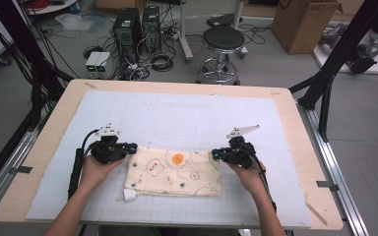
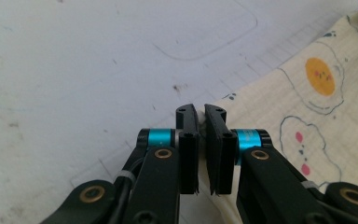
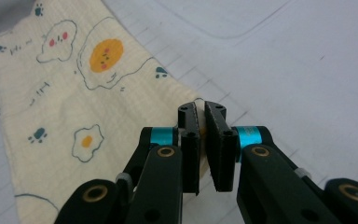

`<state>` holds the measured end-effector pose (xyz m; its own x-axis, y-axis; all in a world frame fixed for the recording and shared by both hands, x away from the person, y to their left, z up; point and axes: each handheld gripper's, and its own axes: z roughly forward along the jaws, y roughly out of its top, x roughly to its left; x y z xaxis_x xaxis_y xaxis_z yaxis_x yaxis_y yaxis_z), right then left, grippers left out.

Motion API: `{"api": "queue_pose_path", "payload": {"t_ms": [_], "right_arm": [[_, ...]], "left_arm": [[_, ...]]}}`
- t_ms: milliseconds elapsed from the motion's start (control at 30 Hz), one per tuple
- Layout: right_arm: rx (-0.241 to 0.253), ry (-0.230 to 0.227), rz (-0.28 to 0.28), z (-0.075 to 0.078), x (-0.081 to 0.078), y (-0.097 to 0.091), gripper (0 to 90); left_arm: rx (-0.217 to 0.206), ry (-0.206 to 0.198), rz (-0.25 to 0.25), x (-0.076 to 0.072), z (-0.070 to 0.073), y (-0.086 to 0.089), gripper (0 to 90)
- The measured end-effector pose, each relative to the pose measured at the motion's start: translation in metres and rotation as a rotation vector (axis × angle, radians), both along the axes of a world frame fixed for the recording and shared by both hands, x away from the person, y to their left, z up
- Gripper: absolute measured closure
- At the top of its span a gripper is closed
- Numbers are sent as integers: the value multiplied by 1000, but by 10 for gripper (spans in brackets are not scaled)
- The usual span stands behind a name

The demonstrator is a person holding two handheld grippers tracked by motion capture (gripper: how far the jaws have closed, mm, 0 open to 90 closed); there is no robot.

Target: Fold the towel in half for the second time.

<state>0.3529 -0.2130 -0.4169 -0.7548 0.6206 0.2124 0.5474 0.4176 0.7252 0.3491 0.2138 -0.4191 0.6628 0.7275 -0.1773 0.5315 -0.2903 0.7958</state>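
The cloth [image 1: 174, 172], cream with fried-egg prints, lies flat on the white mat [image 1: 142, 113] at the near middle of the desk [image 1: 44, 142], folded into a wide strip. The left hand-held gripper [image 1: 132, 146] pinches the cloth's far left corner; in the left gripper view its 2 jaws stand pressed nearly together with the cream edge caught between them [image 2: 200, 140]. The right hand-held gripper [image 1: 215, 153] pinches the cloth's far right corner the same way, a sliver of fabric showing between its pads [image 3: 202, 135]. The step in hand looks like lifting the far edge to fold it toward the near edge of the cloth. To do it well, I would raise both corners together and evenly, keeping the edge between them taut so the cloth does not sag or twist. Carry it low over the cloth and lay the corners squarely on the near corners. Each grip holds little fabric, so a jerk could pull a corner free.
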Motion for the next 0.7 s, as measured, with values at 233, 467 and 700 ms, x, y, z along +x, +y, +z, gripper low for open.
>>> {"api": "queue_pose_path", "payload": {"t_ms": [233, 467, 700], "right_arm": [[-28, -9, -30, 11, 21, 4, 850], [11, -14, -77, 19, 44, 5, 849], [66, 40, -137, 1, 64, -1, 849]], "left_arm": [[-12, 6, 49, 20, 7, 1, 840], [-25, -16, 114, 40, 17, 1, 840], [-53, 22, 146, 53, 3, 0, 839]]}}
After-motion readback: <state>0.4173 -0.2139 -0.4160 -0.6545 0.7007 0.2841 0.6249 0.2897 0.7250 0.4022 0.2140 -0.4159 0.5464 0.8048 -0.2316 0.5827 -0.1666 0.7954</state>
